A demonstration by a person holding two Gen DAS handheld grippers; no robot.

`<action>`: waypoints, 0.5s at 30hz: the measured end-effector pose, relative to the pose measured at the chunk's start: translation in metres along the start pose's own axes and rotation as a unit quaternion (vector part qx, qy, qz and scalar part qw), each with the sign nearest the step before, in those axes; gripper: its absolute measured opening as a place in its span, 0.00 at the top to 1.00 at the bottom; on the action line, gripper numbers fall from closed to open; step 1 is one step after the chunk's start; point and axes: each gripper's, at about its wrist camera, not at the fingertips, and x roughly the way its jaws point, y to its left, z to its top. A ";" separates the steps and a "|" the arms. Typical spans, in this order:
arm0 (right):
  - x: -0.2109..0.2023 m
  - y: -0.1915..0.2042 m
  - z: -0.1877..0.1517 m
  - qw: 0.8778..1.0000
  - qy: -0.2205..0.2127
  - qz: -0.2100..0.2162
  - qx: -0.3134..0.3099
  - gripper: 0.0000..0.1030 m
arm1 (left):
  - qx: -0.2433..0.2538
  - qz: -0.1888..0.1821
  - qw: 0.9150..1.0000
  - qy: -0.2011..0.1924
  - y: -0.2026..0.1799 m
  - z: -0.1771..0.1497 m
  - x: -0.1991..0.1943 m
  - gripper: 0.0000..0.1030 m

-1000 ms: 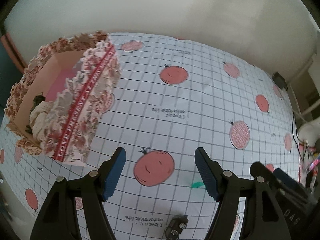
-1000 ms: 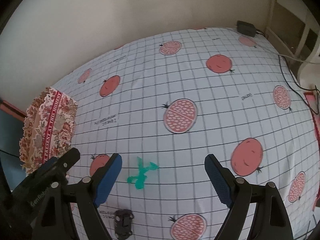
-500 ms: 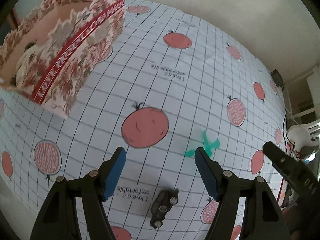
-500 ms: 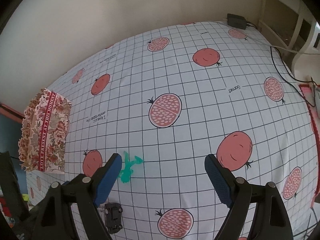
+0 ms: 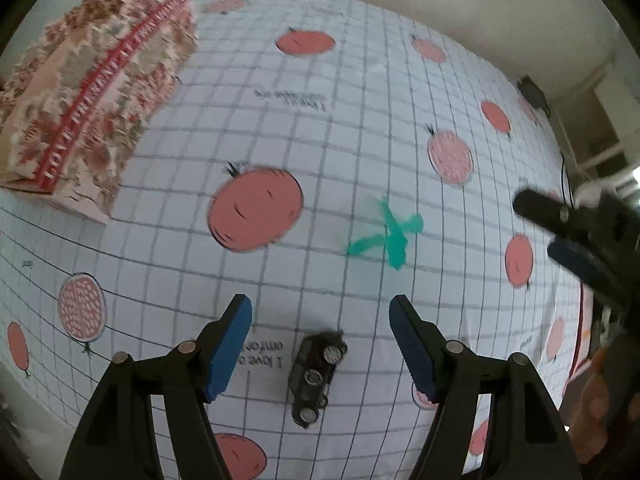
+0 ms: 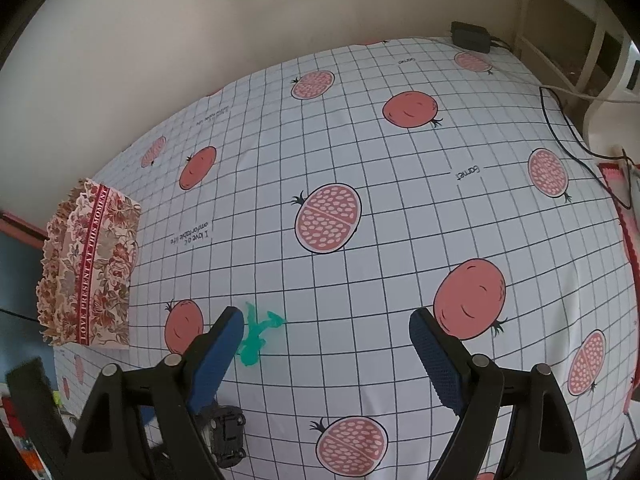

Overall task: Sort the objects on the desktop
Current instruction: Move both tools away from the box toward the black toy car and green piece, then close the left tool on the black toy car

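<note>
Blue pads: my left gripper (image 5: 320, 316) has its blue rubber pads spread wide with nothing between them; it holds and touches nothing.
Target under left gripper: the small dark toy car (image 5: 316, 376) lies on its side, wheels showing, just below the gap between the fingers, at about 6 o'clock from the fingertips; it is apart from both pads.
Step in hand: I judge I am lining the left gripper up over the car for a pick.
How to do it well: I would centre the gap on the car's body, turn the wrist so the pads meet its long flanks rather than its ends, come down until the pads straddle it, then close gently; a tipped car may roll or skid on the cloth.
Right gripper: my right gripper (image 6: 326, 332) also stands wide and holds nothing.
Near right gripper: the small green plastic figure with splayed limbs (image 6: 256, 336) lies flat on the cloth, just beside the left-hand pad at about 9 o'clock; I cannot tell whether the pad overlaps it or only hides part of it.
Figure from the left view: it (image 5: 386, 236) sits at about 1 o'clock from the left fingertips, well apart from the car.
Destination: the floral paper box with a red lettered band (image 5: 92, 92) stands far off at 10 o'clock, open at the top.
Surface: white grid tablecloth printed with red pomegranates (image 6: 400, 240) covers the table.
</note>
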 end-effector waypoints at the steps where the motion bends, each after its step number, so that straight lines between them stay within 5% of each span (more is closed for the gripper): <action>1: 0.000 0.000 0.000 1.000 0.000 -0.001 0.000 0.15 | 0.003 -0.001 1.000 0.006 -0.001 -0.001 0.003 0.31; 15: 0.012 0.005 -0.003 1.000 0.012 -0.016 0.004 0.15 | 0.039 0.013 0.998 0.048 -0.004 -0.014 0.020 0.41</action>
